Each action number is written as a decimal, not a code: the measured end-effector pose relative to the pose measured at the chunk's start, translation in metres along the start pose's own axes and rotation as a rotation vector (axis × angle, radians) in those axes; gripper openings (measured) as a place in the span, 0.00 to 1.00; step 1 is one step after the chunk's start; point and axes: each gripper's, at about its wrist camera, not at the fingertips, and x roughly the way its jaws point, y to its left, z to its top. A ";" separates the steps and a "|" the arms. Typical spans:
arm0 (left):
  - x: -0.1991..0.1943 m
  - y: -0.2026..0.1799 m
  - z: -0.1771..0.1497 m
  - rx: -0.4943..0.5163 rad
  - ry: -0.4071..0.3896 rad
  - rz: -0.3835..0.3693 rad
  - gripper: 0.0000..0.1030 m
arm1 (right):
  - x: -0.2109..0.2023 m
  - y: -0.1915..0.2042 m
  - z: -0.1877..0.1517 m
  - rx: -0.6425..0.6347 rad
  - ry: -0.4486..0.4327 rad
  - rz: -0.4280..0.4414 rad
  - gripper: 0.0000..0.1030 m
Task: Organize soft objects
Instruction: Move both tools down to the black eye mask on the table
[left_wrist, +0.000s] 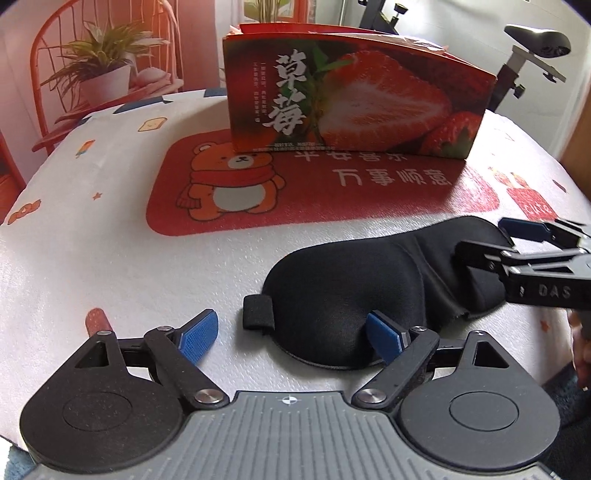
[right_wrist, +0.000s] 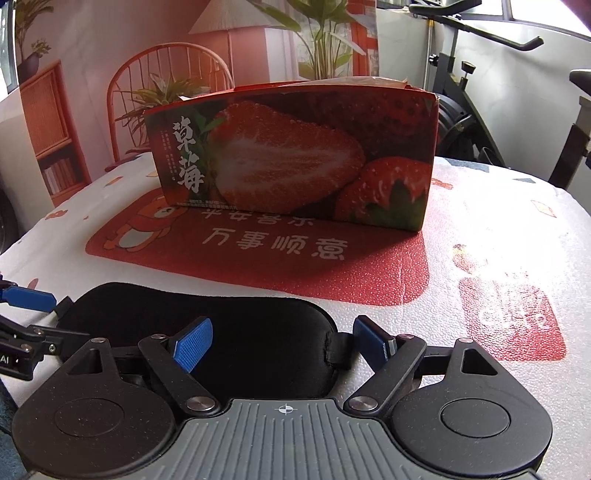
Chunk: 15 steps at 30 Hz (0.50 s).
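A black padded sleep mask (left_wrist: 369, 288) lies flat on the white patterned tablecloth; in the right wrist view the sleep mask (right_wrist: 229, 332) fills the near left. My left gripper (left_wrist: 291, 336) is open, its fingers straddling the mask's left end and strap loop (left_wrist: 258, 314). My right gripper (right_wrist: 282, 345) is open around the mask's right end; it also shows in the left wrist view (left_wrist: 491, 240) at the right. A red strawberry-printed box (left_wrist: 354, 96) stands upright behind the mask on a red bear mat (left_wrist: 258, 195).
The strawberry box (right_wrist: 295, 155) sits on the red mat (right_wrist: 277, 258) mid-table. A red wire chair (left_wrist: 74, 74) with a potted plant is behind the table at left. An exercise bike (right_wrist: 498, 110) stands at the back right.
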 end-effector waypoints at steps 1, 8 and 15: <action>0.002 0.001 0.001 -0.005 -0.005 0.001 0.88 | -0.001 0.000 -0.001 0.002 -0.005 0.000 0.78; 0.003 0.003 -0.003 -0.015 -0.056 -0.008 0.90 | -0.006 0.000 -0.006 0.001 -0.029 -0.008 0.79; -0.001 0.009 -0.006 -0.065 -0.076 -0.057 0.88 | -0.016 -0.001 -0.006 0.037 -0.036 -0.015 0.79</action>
